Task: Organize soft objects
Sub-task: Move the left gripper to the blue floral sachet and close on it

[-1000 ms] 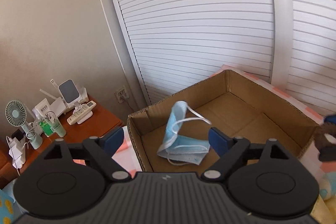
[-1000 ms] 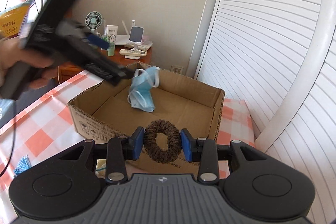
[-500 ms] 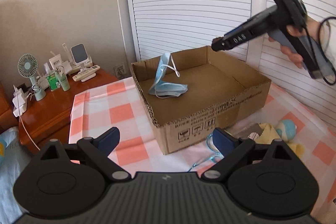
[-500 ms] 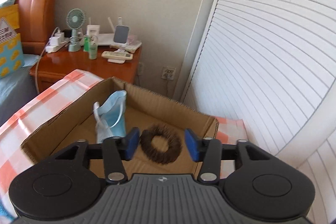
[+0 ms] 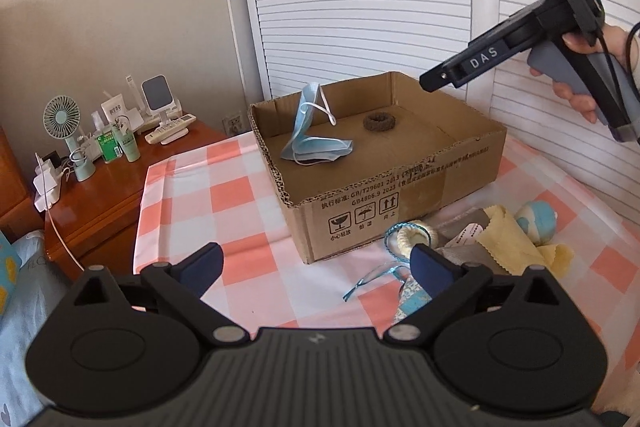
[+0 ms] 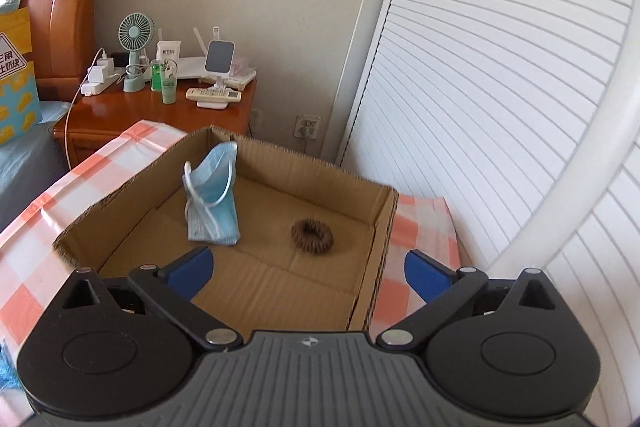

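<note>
I have just dropped the brown hair tie (image 6: 312,236) into the cardboard box (image 6: 382,227), beside the blue face mask (image 6: 214,203). My right jaws (image 6: 308,273) have just been opening and stand spread wide, empty, above the box floor. My left jaws (image 5: 318,265) are spread too, holding nothing. Next, I judge, comes the pile on the table (image 5: 240,195): the woven ring (image 5: 414,237) or the yellow cloth (image 5: 516,247).
</note>
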